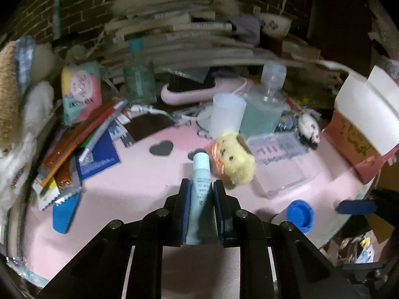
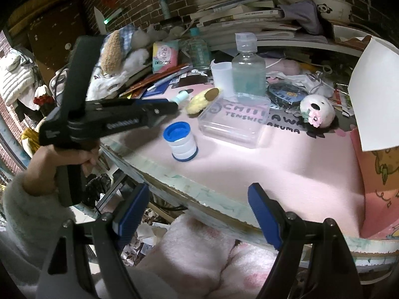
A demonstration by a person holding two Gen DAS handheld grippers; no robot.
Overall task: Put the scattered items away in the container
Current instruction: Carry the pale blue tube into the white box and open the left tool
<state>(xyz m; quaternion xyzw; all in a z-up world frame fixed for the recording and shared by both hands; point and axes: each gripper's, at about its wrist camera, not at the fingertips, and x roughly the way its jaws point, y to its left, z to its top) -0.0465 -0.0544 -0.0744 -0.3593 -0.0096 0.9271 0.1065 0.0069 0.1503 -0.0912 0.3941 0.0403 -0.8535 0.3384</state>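
The left gripper [image 1: 201,186] has its jaws pinching a pale blue tube [image 1: 200,174], held above the pink desk [image 1: 139,179] with its cap just beside a yellow plush toy [image 1: 237,160]. The right gripper [image 2: 199,214] hangs off the desk's near edge, jaws spread wide and holding nothing. A clear plastic box [image 2: 234,122] lies beyond, a blue-capped white jar [image 2: 180,140] near it.

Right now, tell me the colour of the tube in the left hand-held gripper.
Pale blue tube, clearest in the left wrist view.
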